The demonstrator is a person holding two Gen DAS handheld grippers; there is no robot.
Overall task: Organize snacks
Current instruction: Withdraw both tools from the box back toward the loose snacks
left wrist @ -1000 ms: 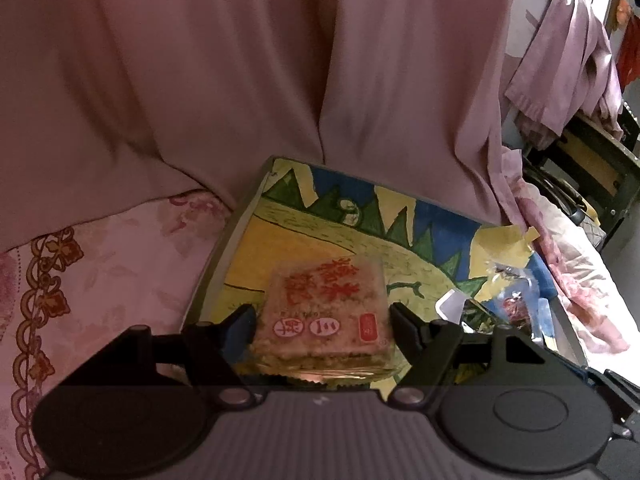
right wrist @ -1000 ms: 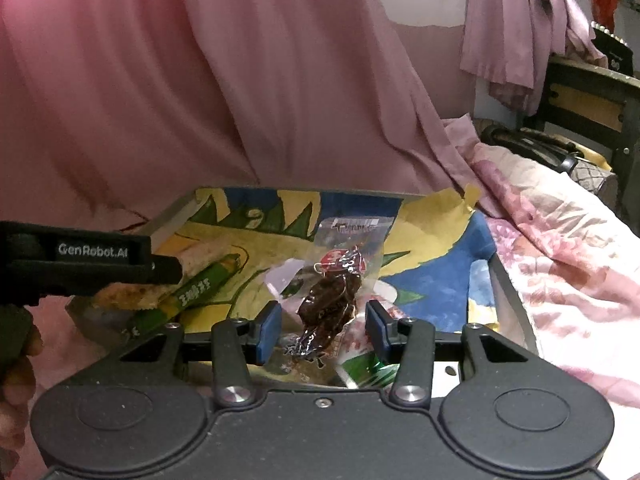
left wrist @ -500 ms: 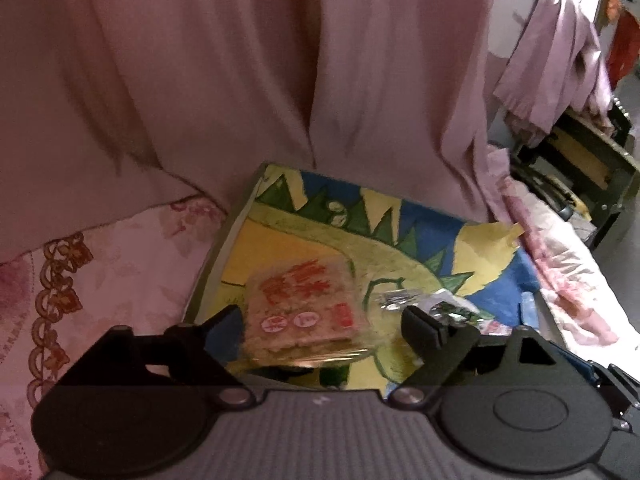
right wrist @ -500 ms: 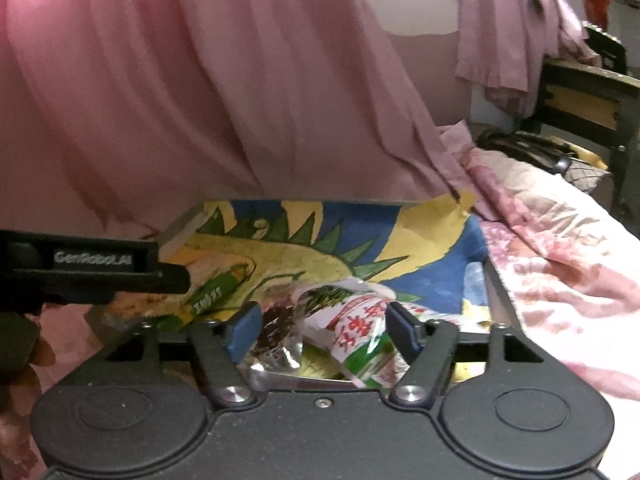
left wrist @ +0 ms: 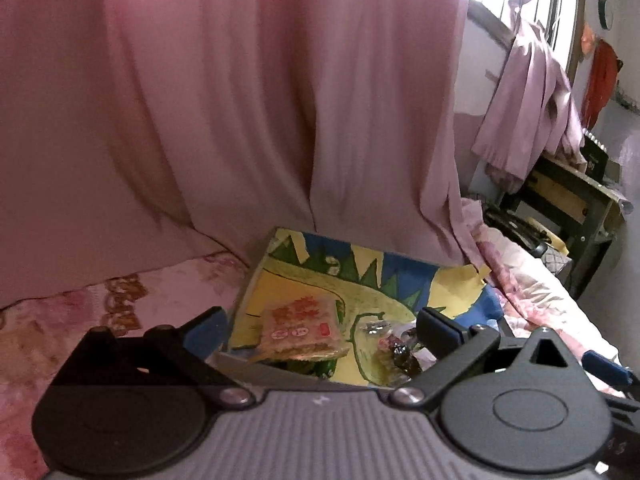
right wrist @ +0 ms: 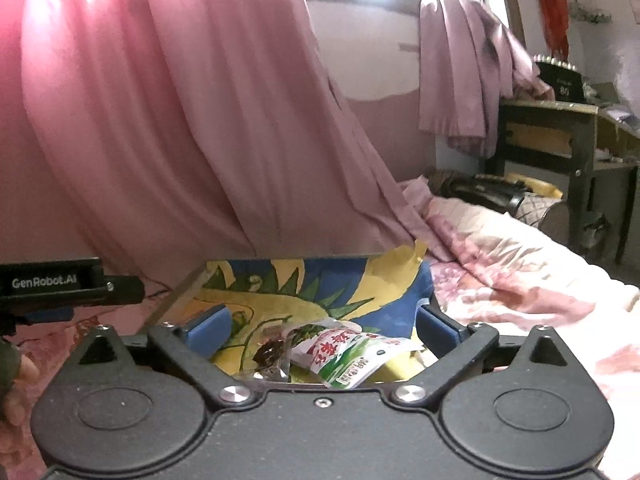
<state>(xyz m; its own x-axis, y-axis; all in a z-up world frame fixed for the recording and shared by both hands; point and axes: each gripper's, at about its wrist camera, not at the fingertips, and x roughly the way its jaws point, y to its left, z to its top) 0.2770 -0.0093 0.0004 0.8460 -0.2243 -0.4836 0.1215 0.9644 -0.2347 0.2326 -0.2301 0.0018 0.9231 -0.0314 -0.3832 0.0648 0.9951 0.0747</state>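
Observation:
A tray [left wrist: 400,292] with a dinosaur picture lies on the bed. In it rests a brown cracker pack [left wrist: 300,328] with red characters. My left gripper [left wrist: 322,330] hovers back from the cracker pack, its jaws opening wide and touching nothing. In the right wrist view, a green-and-white packet [right wrist: 344,356] and a clear pack of dark snack [right wrist: 272,354] lie on the tray [right wrist: 392,296]. My right gripper [right wrist: 322,328] is above them, jaws opening, pads clear of both. The left gripper's body [right wrist: 60,284] shows at the left edge there.
A pink curtain [left wrist: 280,120] hangs right behind the tray. A floral bedsheet [right wrist: 500,280] spreads to the right. A dark desk [right wrist: 560,132] and a black bag [right wrist: 480,188] stand at the far right. A hand [right wrist: 16,372] shows at the lower left.
Both grippers' jaws have widened away from the cracker pack and the dark snack pack. Both have drawn back and risen, so the tray looks smaller and lower.

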